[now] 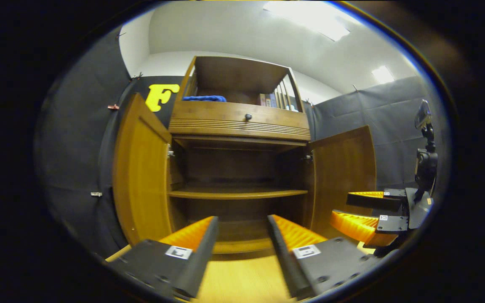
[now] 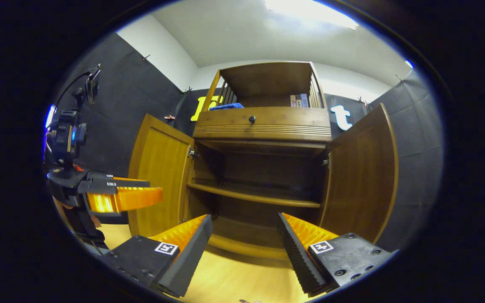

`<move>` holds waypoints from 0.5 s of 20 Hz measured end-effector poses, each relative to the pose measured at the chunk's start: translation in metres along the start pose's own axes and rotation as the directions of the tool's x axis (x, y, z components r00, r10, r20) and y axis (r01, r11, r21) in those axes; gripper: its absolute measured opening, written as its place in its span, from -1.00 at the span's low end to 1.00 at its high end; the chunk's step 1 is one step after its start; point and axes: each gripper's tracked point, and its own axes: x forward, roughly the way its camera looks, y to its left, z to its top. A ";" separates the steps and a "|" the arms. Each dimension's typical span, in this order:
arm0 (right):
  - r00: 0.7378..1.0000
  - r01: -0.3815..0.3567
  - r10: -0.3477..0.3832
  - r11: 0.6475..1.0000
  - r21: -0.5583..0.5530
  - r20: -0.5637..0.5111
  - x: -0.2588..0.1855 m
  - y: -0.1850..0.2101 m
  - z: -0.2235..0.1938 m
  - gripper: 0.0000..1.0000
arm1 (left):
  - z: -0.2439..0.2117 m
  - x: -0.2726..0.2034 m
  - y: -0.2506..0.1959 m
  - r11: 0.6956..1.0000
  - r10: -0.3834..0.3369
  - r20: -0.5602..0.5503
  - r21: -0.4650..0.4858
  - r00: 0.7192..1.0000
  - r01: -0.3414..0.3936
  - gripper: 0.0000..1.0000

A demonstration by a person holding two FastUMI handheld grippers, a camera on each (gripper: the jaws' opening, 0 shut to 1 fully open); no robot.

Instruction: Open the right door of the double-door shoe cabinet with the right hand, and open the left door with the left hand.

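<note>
The wooden shoe cabinet point(image 1: 238, 126) stands straight ahead with both doors swung wide. In the left gripper view its left door point(image 1: 141, 176) and right door point(image 1: 343, 176) frame a dark interior with one shelf point(image 1: 238, 193). My left gripper point(image 1: 242, 223) is open in front of the opening, holding nothing. To its right, my right gripper point(image 1: 341, 206) hovers before the right door. In the right gripper view the left door point(image 2: 160, 176) and right door point(image 2: 362, 176) stand open; my right gripper point(image 2: 244, 221) is open and touches nothing. The left gripper point(image 2: 154, 189) hangs near the left door.
Above the doors is a drawer with a dark knob point(image 1: 248, 117). The open top shelf holds a blue cloth point(image 1: 204, 98) and books point(image 1: 267, 100). Light wooden floor point(image 1: 242, 277) lies under the grippers. Black cloth walls close in on both sides.
</note>
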 end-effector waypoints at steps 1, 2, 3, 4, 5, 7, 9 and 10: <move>1.000 0.006 -0.006 1.000 0.000 0.009 -0.001 -0.002 0.003 0.94 | 0.003 0.008 0.000 1.000 0.016 0.005 0.000 1.000 -0.016 0.59; 1.000 0.014 -0.014 1.000 0.000 0.015 -0.002 -0.005 0.006 0.94 | 0.006 0.007 0.001 0.999 0.037 0.011 -0.001 0.999 -0.037 0.97; 1.000 0.024 -0.024 1.000 0.000 0.020 -0.003 -0.010 0.008 0.99 | 0.005 0.012 -0.002 0.999 0.045 0.012 -0.008 0.999 -0.045 0.97; 0.999 0.033 -0.034 0.999 0.002 0.023 -0.004 -0.013 0.010 0.99 | 0.006 0.014 -0.006 0.999 0.045 0.004 -0.016 0.999 -0.045 0.99; 0.999 0.042 -0.042 0.999 0.006 0.025 -0.005 -0.016 0.012 0.94 | 0.004 0.017 -0.009 0.999 0.041 -0.004 -0.022 0.999 -0.041 0.97; 0.998 0.058 -0.058 0.998 0.013 0.025 -0.006 -0.024 0.013 0.99 | 0.008 0.016 -0.013 0.999 0.043 -0.003 -0.017 0.999 -0.043 0.93; 0.996 0.082 -0.082 0.997 0.016 0.039 -0.006 -0.034 0.017 0.94 | 0.009 0.019 -0.017 0.999 0.044 -0.001 -0.011 0.999 -0.044 0.97; 0.995 0.088 -0.089 0.996 0.019 0.046 -0.007 -0.036 0.019 0.99 | 0.008 0.020 -0.021 0.999 0.038 -0.007 -0.010 0.999 -0.038 0.93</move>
